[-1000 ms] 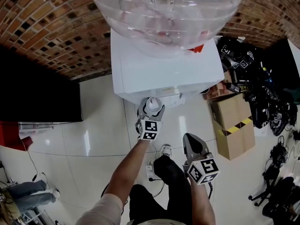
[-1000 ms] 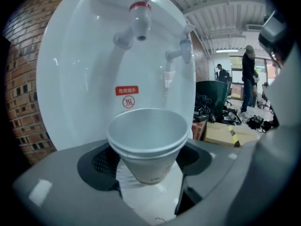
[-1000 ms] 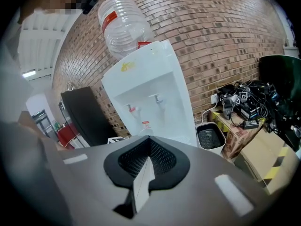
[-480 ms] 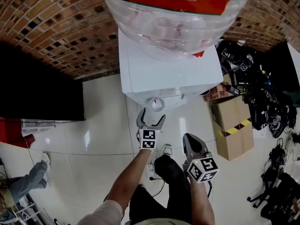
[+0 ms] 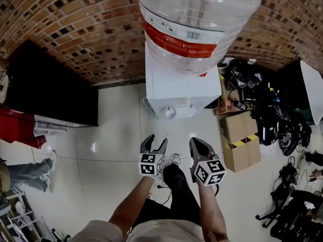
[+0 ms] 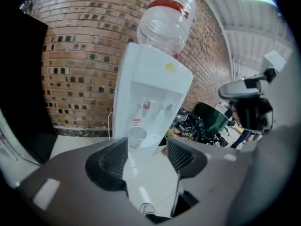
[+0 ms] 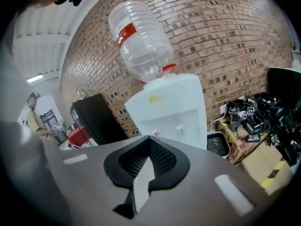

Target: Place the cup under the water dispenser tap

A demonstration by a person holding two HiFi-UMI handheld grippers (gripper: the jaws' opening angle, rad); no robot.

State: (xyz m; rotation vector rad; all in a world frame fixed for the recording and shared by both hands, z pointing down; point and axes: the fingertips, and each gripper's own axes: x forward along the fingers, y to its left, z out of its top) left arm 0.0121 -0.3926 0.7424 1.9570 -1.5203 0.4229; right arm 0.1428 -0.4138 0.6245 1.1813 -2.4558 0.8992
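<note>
Jaws of the left gripper (image 6: 146,155) stood apart, closing on nothing, well clear of the cup (image 6: 137,137) under the tap (image 6: 146,106); right gripper (image 7: 148,149) was pressed together, empty.

White dispenser (image 5: 181,84), white cup (image 5: 169,112), red-banded clear bottle (image 5: 197,14), brown brick wall (image 5: 65,29).

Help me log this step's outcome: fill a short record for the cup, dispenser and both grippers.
dispenser: white, against brick wall, bottle on top
cup: upright on the dispenser's tray, below the red tap
left gripper: apart from cup, fingers closing, nothing between
right gripper: shut, empty
task: cup looks placed
</note>
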